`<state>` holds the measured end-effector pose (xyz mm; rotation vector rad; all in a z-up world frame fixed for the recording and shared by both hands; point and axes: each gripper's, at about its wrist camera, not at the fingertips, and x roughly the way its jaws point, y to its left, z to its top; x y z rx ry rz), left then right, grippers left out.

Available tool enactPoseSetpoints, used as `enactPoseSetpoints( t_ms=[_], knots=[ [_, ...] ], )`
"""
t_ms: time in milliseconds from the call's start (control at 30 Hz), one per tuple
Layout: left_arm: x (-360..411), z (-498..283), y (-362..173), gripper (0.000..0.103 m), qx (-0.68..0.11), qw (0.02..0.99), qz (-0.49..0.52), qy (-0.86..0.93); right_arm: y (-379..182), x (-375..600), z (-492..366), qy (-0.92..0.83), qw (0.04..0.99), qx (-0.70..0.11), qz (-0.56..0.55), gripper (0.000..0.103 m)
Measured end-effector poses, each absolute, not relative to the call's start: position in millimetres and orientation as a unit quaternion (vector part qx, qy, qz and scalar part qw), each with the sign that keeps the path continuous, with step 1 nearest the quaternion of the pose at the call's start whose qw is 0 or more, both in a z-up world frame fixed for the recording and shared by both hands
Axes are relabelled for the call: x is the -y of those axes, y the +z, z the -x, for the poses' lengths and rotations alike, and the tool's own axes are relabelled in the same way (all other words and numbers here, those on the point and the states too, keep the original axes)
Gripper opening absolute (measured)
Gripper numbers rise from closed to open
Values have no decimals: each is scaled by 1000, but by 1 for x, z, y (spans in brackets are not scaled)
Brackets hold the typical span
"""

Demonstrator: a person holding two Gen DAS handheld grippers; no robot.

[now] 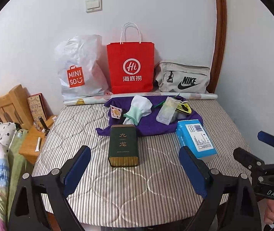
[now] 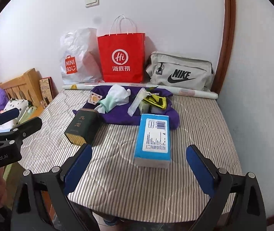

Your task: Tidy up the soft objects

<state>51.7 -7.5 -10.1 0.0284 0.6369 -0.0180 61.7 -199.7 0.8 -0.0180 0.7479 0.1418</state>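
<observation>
On the striped mattress (image 1: 75,130) lies a purple cloth (image 1: 156,125) (image 2: 121,115). On it rest a white and mint sock (image 1: 138,109) (image 2: 113,97), a clear mesh pouch (image 1: 165,110) (image 2: 137,101), a yellow-black item (image 1: 185,108) (image 2: 156,100) and a small patterned card (image 1: 115,112). A dark green tin (image 1: 123,146) (image 2: 82,127) and a blue tissue pack (image 1: 196,140) (image 2: 153,138) lie in front. My left gripper (image 1: 135,171) is open and empty just before the tin. My right gripper (image 2: 138,169) is open and empty just before the tissue pack.
Against the wall stand a white Miniso bag (image 1: 79,69), a red paper bag (image 1: 130,67) and a grey Nike pouch (image 1: 183,79), with a paper roll (image 1: 200,96) in front. A wooden bedside stand (image 1: 31,144) and bedding are at left.
</observation>
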Motion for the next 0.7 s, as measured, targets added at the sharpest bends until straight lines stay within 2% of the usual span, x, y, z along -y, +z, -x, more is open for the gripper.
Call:
enactPoseSetpoints(
  t_ms=[700],
  knots=[
    [20, -36, -16, 93, -316, 949, -14, -18, 2, 211, -40, 65, 931, -358, -15, 97]
  ],
)
